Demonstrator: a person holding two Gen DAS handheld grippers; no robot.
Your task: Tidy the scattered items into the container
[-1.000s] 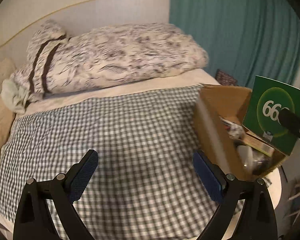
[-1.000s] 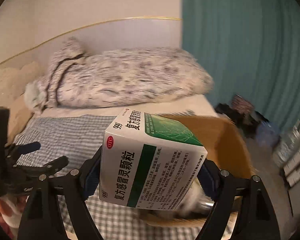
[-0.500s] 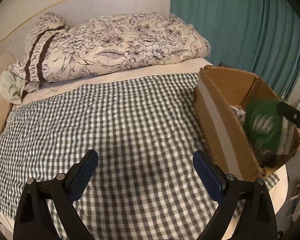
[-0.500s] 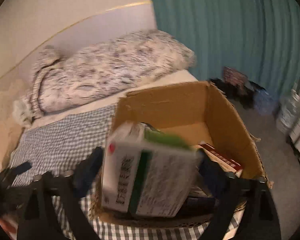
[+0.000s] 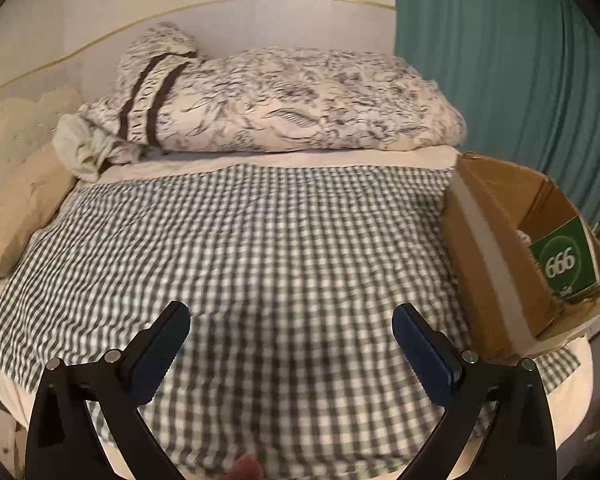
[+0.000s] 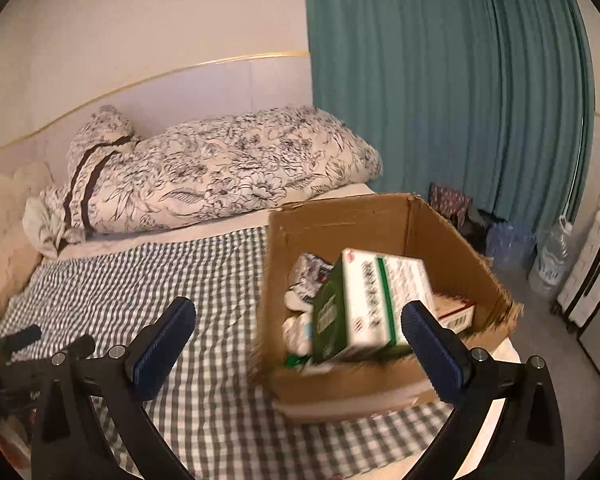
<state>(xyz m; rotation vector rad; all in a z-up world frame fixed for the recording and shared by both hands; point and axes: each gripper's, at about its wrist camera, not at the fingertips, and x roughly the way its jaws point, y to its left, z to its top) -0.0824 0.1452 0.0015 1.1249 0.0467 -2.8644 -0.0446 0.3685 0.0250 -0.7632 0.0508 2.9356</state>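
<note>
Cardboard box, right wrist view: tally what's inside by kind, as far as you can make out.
Green-and-white medicine box: 1
Red-and-white flat carton: 1
White crumpled packets: at least 2, blurred
Total in the cardboard box: at least 4

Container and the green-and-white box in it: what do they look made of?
Container: brown corrugated cardboard, matte; its rim is torn and frayed and its corners creased. Green-and-white box: probably thin printed carton with a smooth, slightly glossy face and sharp folded edges; it is blurred, so the finish is uncertain.
</note>
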